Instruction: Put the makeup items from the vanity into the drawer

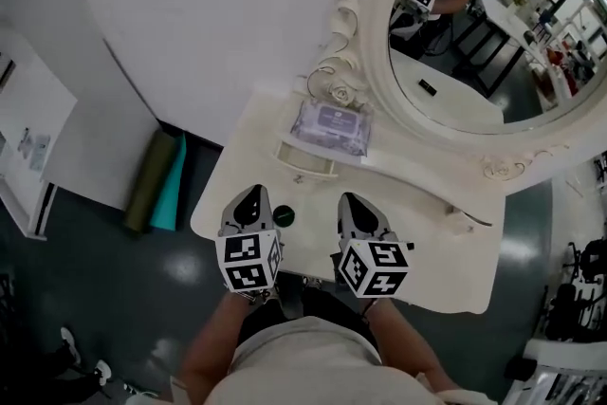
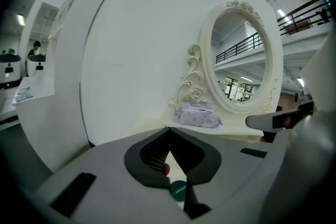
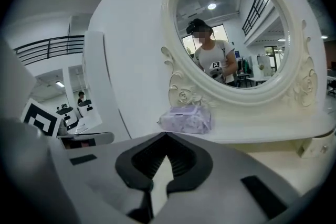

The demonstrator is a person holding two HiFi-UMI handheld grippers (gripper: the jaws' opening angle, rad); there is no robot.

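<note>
Over the cream vanity top (image 1: 427,242), my left gripper (image 1: 253,196) and right gripper (image 1: 356,204) are both closed on nothing (tips touching). The small dark-green round pot (image 1: 283,215) lies between them, just beside the left; I should part those jaws first, then lower squarely around it.

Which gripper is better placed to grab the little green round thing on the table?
Probably left. The green round thing lies right beside the left gripper and shows below its jaws in the left gripper view. The right gripper sits farther away. Both are shut, so it must open first.
</note>
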